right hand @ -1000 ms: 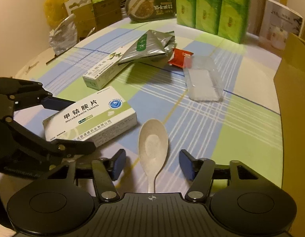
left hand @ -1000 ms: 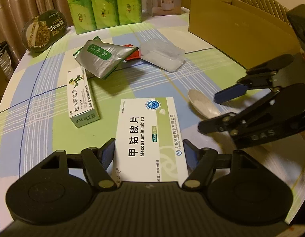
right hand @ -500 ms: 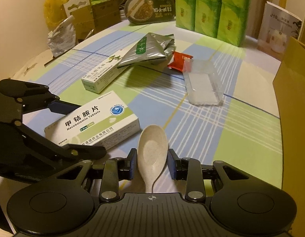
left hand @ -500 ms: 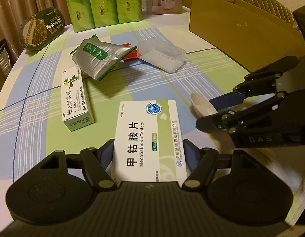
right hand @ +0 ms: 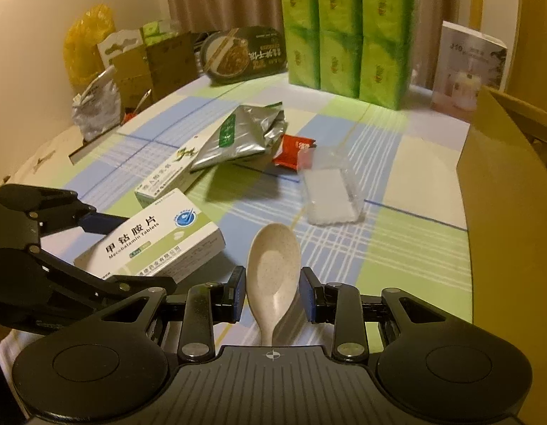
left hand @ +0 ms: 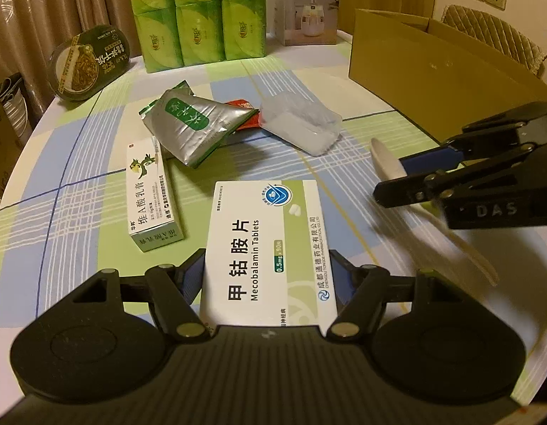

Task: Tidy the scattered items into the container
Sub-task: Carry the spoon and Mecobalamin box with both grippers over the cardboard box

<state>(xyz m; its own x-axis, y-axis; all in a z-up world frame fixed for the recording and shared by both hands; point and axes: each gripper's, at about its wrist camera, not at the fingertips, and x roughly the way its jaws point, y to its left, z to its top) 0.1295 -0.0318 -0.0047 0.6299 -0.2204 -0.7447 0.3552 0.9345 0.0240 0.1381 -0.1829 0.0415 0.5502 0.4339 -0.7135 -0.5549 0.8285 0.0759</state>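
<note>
A white Mecobalamin tablet box (left hand: 266,230) sits between the fingers of my left gripper (left hand: 267,276), which is shut on it and holds it just above the checked tablecloth. In the right wrist view the same tablet box (right hand: 149,241) tilts up inside the left gripper (right hand: 131,251). My right gripper (right hand: 272,294) is shut on the neck of a beige spoon (right hand: 273,265), bowl pointing forward. From the left wrist view the right gripper (left hand: 393,180) carries the spoon (left hand: 385,156) clear of the table. The open cardboard box (left hand: 432,63) stands at the right.
On the cloth lie a green-and-white ointment carton (left hand: 149,198), a silver pouch (left hand: 192,124), a red sachet (right hand: 294,150) and a clear plastic tub (left hand: 301,127). Green tissue packs (left hand: 199,14), a noodle bowl (left hand: 85,63) and a humidifier box (left hand: 305,3) line the back edge.
The right gripper's fingers closed on the spoon and lifted it off the cloth. The left gripper rose slightly with the tablet box still in it.
</note>
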